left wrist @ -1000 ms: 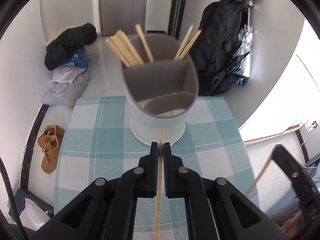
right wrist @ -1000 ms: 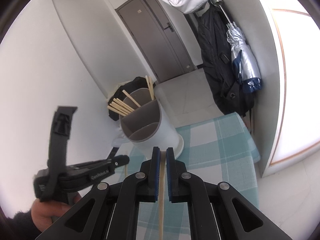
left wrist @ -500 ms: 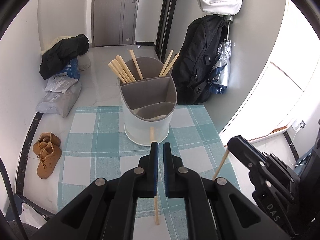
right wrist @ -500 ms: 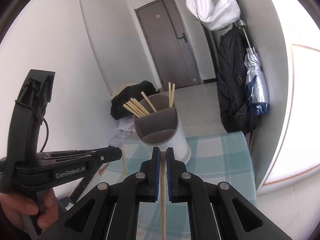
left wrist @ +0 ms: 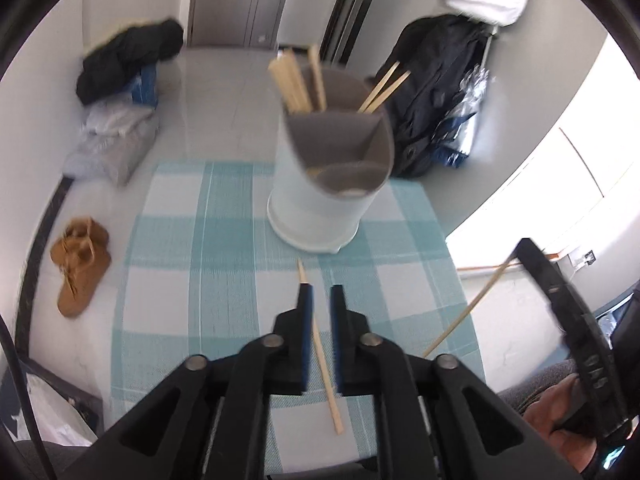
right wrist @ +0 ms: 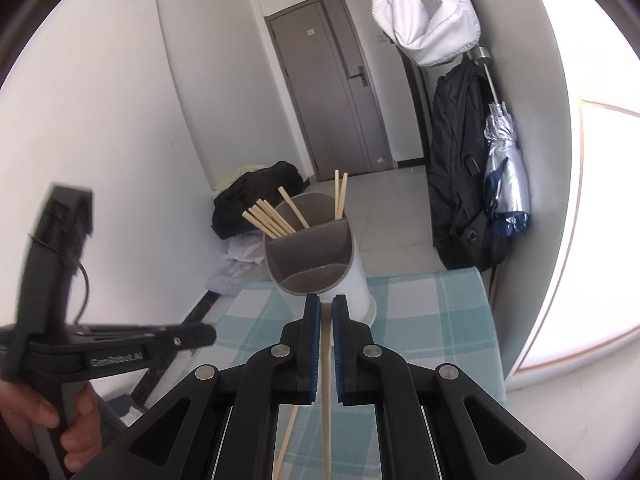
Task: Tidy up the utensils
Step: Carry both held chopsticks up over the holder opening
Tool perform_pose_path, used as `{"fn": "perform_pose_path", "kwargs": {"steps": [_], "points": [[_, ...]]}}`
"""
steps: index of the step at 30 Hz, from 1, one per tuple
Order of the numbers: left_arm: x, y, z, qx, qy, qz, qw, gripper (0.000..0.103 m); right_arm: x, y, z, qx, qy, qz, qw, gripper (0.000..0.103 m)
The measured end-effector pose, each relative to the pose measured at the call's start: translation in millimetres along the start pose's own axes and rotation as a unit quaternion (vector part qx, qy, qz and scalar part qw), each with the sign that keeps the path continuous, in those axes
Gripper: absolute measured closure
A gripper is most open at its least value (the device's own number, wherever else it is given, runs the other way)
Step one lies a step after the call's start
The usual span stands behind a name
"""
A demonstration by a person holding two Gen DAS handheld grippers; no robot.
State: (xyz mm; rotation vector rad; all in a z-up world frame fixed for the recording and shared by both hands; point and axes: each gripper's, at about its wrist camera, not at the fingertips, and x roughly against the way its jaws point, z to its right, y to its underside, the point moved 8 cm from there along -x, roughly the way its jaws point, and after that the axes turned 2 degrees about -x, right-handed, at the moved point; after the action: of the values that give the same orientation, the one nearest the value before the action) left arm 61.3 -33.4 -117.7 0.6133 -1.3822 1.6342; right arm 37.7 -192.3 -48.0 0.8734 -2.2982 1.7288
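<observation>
Between the parted jaws of the left gripper (left wrist: pixel 321 289), which have just been opening, a chopstick (left wrist: pixel 326 364) lies loose on the tablecloth (left wrist: pixel 180 280). Right gripper (right wrist: pixel 326 300) pinches a second chopstick (right wrist: pixel 327 408).

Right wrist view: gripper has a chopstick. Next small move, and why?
Probably lift the right gripper forward over the utensil holder, toward its rear compartments: its jaws are clamped on a chopstick, the holder stands straight ahead, and the stored chopsticks stand there.
</observation>
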Motion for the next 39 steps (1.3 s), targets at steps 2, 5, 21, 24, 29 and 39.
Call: {"fn": "perform_pose_path", "kwargs": {"steps": [2, 5, 21, 24, 29, 39], "points": [[-16, 5, -8, 0.009, -0.007, -0.022, 0.9997, 0.062, -1, 0, 6, -0.014, -0.002, -0.002, 1.0, 0.098], [-39, 7, -12, -0.004, -0.028, -0.023, 0.9993, 0.053, -2, 0, 14, -0.027, -0.005, -0.004, 1.0, 0.098], [-131, -2, -12, -0.03, -0.135, -0.08, 0.9872, 0.043, -3, -2, 64, -0.095, -0.007, -0.009, 0.995, 0.098], [-125, 1, -13, -0.018, -0.134, -0.069, 0.9883, 0.053, -3, -4, 66, -0.101, -0.011, -0.009, 0.995, 0.098], [-120, 8, 3, -0.033, -0.122, -0.078, 0.9889, 0.101, -4, -6, 62, -0.101, -0.019, -0.007, 0.995, 0.098], [-54, -3, 11, -0.009, -0.048, 0.011, 0.9987, 0.102, 2, -3, 48, -0.076, -0.016, 0.001, 0.997, 0.098]]}}
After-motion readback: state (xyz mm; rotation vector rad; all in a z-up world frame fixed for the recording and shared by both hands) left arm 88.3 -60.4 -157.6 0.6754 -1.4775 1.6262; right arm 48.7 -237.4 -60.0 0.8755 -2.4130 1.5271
